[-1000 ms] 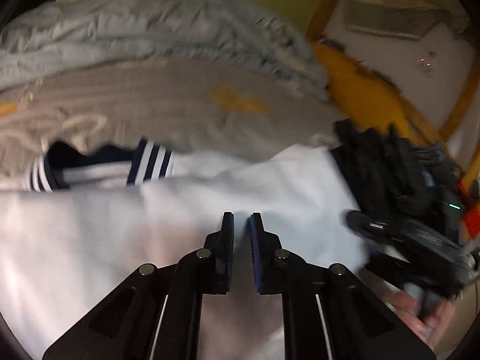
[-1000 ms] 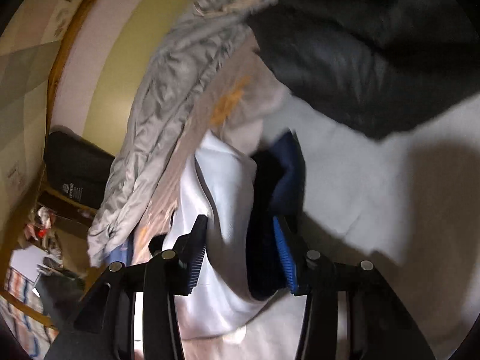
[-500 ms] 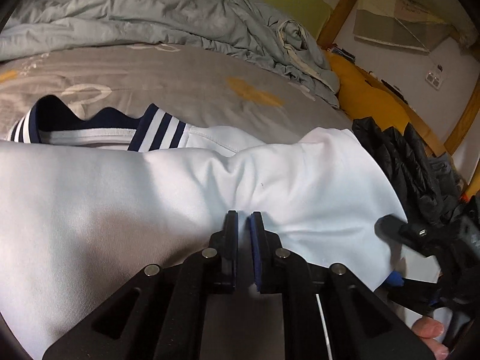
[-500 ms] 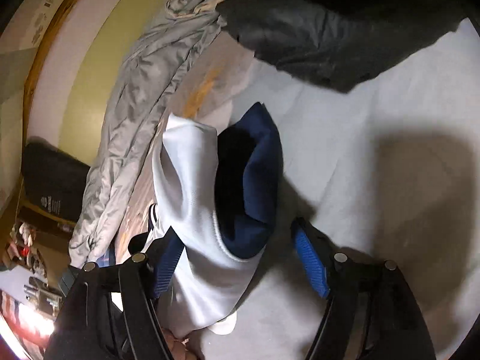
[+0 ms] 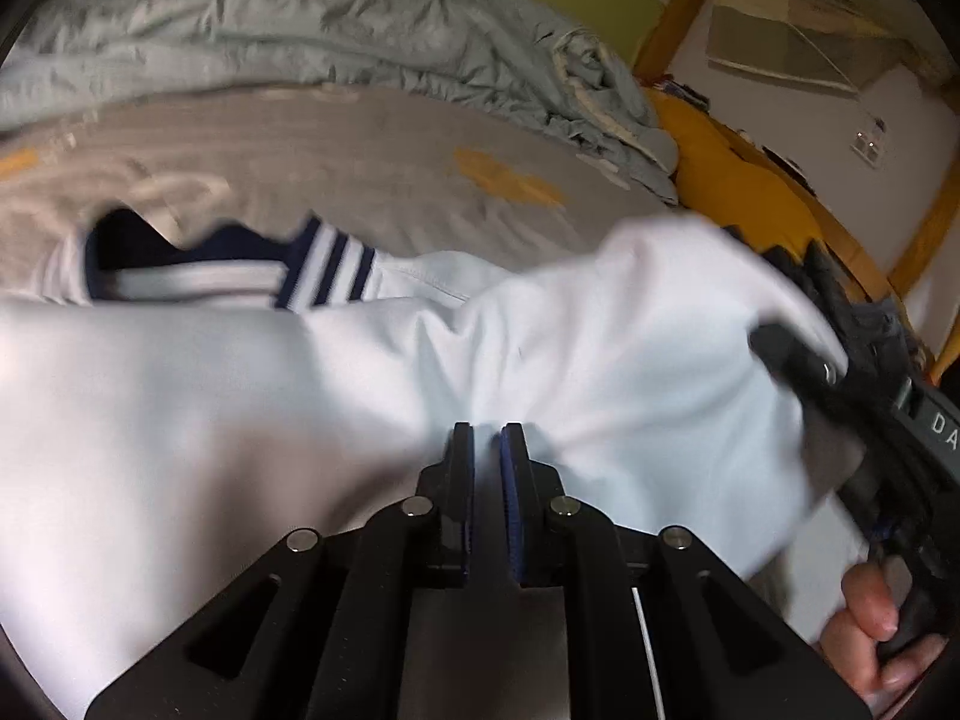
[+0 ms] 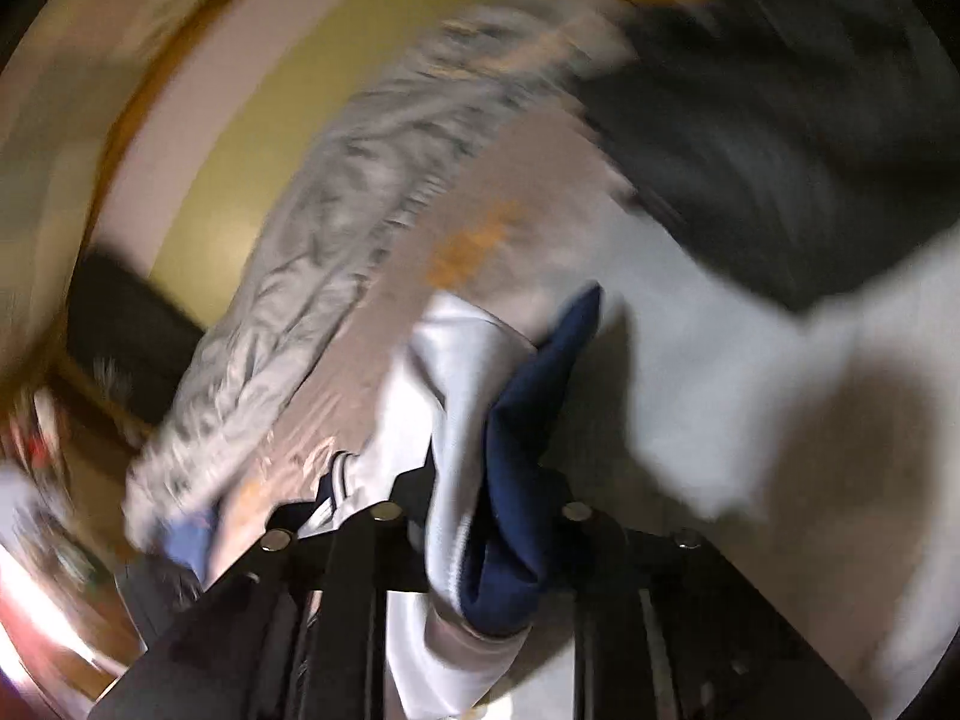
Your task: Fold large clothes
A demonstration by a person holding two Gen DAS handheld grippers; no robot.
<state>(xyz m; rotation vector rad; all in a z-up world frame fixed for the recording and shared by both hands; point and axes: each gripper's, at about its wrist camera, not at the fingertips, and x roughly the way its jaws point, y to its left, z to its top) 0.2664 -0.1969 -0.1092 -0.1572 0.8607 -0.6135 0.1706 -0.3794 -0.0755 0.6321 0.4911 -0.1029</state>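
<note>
The left tool is pinching a fold of the white garment, its jaws nearly together with cloth bunched at the tips. The garment is spreading across a grey bed sheet, its navy collar with white stripes lying toward the left. At the right edge the right tool is lifting a corner of the same cloth, with a hand gripping its handle. A crumpled pale-blue duvet is lying behind.

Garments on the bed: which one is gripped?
The white jacket with navy striped trim; both grippers pinch it. The black jacket lies untouched.
</note>
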